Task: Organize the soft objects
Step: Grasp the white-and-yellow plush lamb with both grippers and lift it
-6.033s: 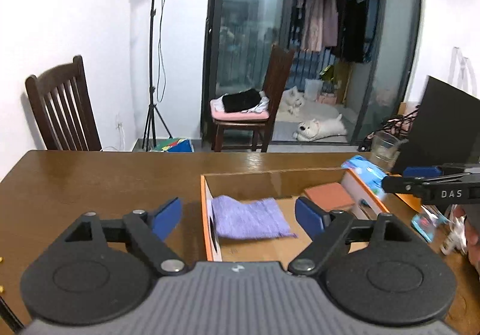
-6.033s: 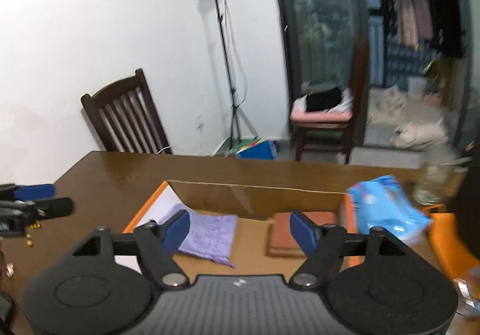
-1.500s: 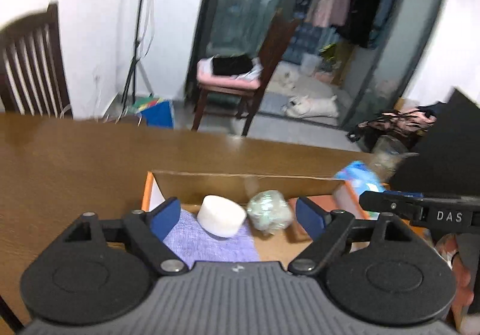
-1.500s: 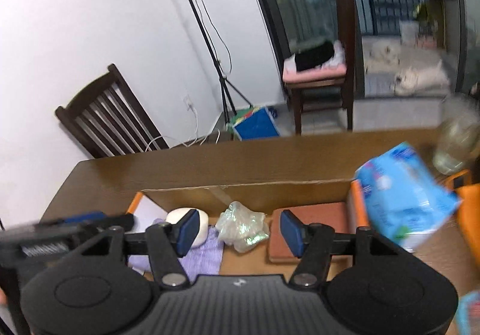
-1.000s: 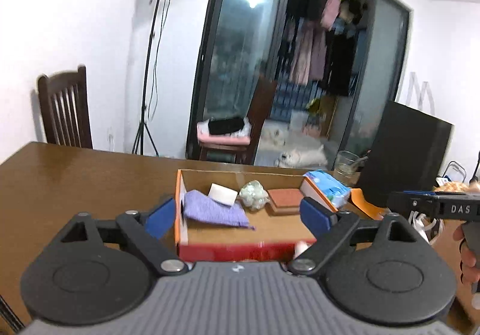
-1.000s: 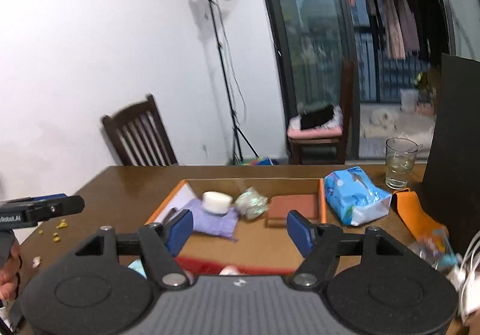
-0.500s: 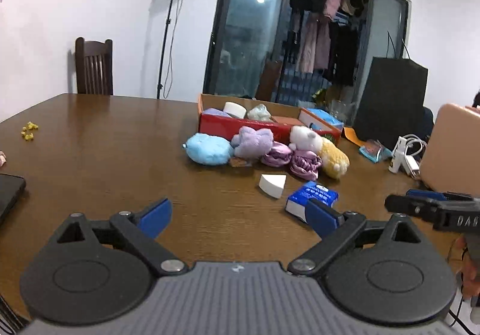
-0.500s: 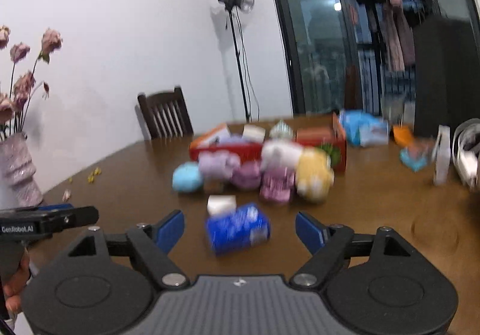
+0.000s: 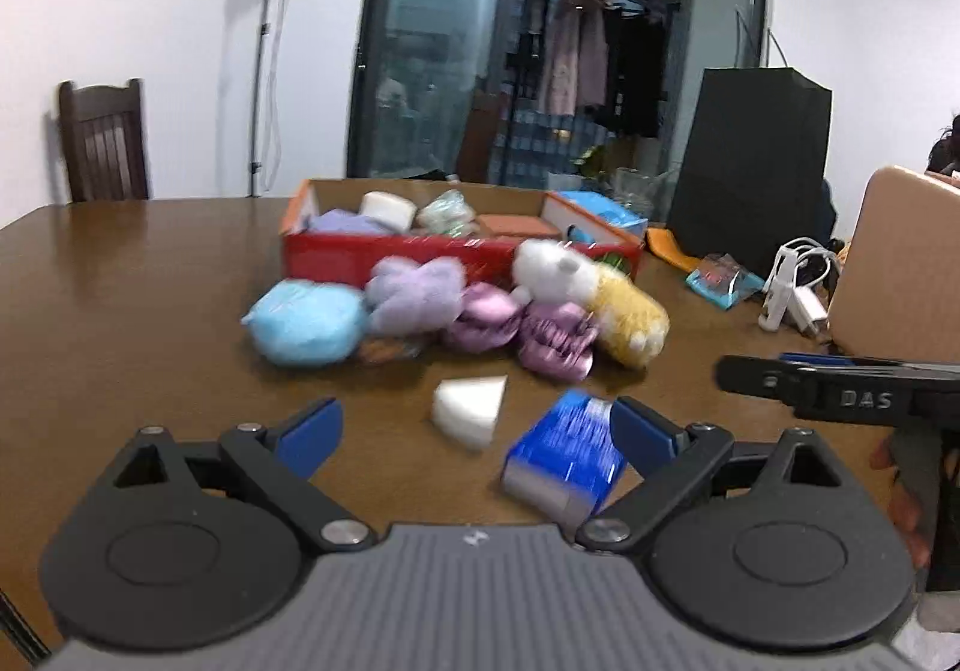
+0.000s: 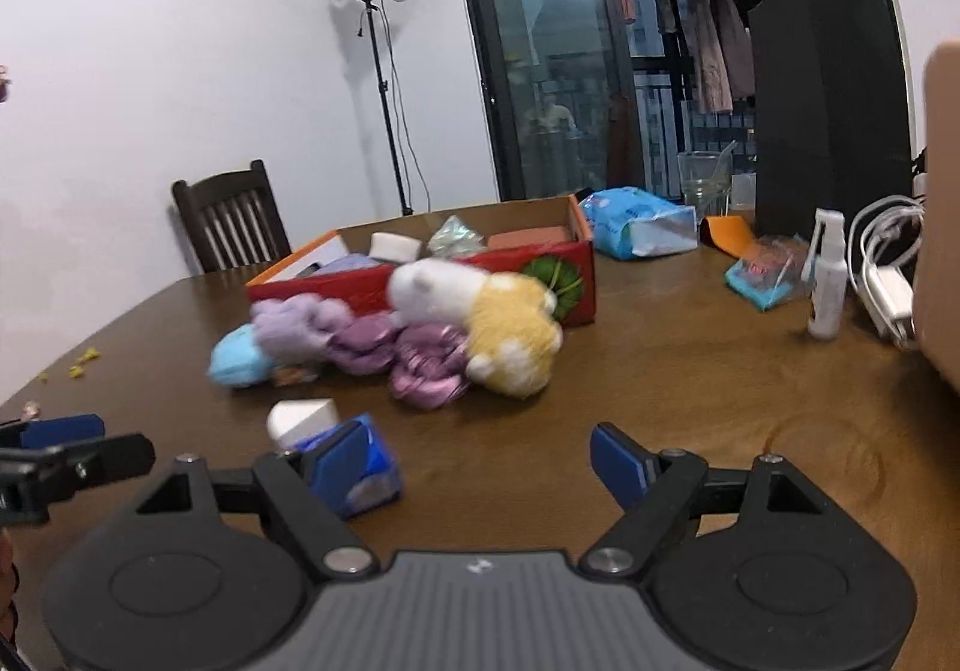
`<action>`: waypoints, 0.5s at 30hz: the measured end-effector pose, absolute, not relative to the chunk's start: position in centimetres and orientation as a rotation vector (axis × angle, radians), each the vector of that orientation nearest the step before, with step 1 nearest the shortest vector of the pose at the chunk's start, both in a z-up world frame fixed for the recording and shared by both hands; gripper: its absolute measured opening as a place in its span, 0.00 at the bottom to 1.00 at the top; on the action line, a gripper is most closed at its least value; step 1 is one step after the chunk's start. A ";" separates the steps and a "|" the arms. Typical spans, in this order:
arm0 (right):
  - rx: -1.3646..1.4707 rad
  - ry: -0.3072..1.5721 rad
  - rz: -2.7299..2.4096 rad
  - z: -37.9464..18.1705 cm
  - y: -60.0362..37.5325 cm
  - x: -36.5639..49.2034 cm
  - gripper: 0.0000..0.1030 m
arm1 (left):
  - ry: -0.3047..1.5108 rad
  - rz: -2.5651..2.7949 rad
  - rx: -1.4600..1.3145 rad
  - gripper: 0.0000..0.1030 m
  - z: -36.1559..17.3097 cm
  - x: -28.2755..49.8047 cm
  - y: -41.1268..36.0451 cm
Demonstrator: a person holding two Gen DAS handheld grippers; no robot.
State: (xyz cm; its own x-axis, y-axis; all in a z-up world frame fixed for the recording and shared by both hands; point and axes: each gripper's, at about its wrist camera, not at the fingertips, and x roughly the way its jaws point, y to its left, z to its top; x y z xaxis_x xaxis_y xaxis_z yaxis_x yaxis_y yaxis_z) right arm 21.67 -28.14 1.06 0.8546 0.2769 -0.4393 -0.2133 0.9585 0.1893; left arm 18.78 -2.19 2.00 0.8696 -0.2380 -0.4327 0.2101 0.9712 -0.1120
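Observation:
A red cardboard box [image 9: 384,254] [image 10: 564,275] holds a lilac cloth, a white round pad, a crinkled wad and a brown pad. In front of it lies a pile: a light blue plush [image 9: 306,323], a lilac plush [image 9: 414,293], shiny purple scrunchies [image 9: 555,341] and a white and yellow plush [image 10: 516,341]. Nearer to me lie a white wedge sponge [image 9: 468,410] and a blue pack [image 9: 564,461]. My left gripper [image 9: 477,434] is open low over the table, sponge and pack beyond its fingertips. My right gripper [image 10: 480,461] is open over bare wood, the pack behind its left finger.
A blue tissue pack [image 10: 636,224], a glass [image 10: 702,179], a black bag [image 10: 828,101], a spray bottle [image 10: 828,275] and white cables [image 10: 888,281] crowd the right side. A tan case [image 9: 900,263] stands far right. A chair [image 9: 105,149] and a lamp stand are behind.
Both grippers pulled back from over the box and sank low over the table; the plush pile, sponge and blue pack came into view and now loom closer. The right jaws stand slightly wider.

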 end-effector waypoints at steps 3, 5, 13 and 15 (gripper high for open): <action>0.174 0.516 0.279 0.9 -28.8 25.8 0.77 | 0.450 -0.284 -0.047 0.94 2.8 22.8 -4.0; 0.188 0.539 0.274 0.7 -28.9 28.6 0.77 | 0.451 -0.297 -0.012 0.87 3.2 25.8 -5.4; 0.219 0.573 0.304 -0.6 -28.2 34.4 0.69 | 0.586 -0.374 -0.066 0.59 2.2 36.7 -8.2; 0.250 0.597 0.325 -1.5 -28.6 35.0 0.53 | 0.619 -0.408 -0.103 0.48 1.3 37.8 -8.2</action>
State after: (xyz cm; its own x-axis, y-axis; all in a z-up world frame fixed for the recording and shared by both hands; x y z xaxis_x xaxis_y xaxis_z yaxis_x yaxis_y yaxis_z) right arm 35.04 -28.55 -1.47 0.7792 0.3685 -0.5071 -0.2258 0.9196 0.3213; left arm 37.84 -8.18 1.32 0.7377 -0.4010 -0.5432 0.3404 0.9157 -0.2137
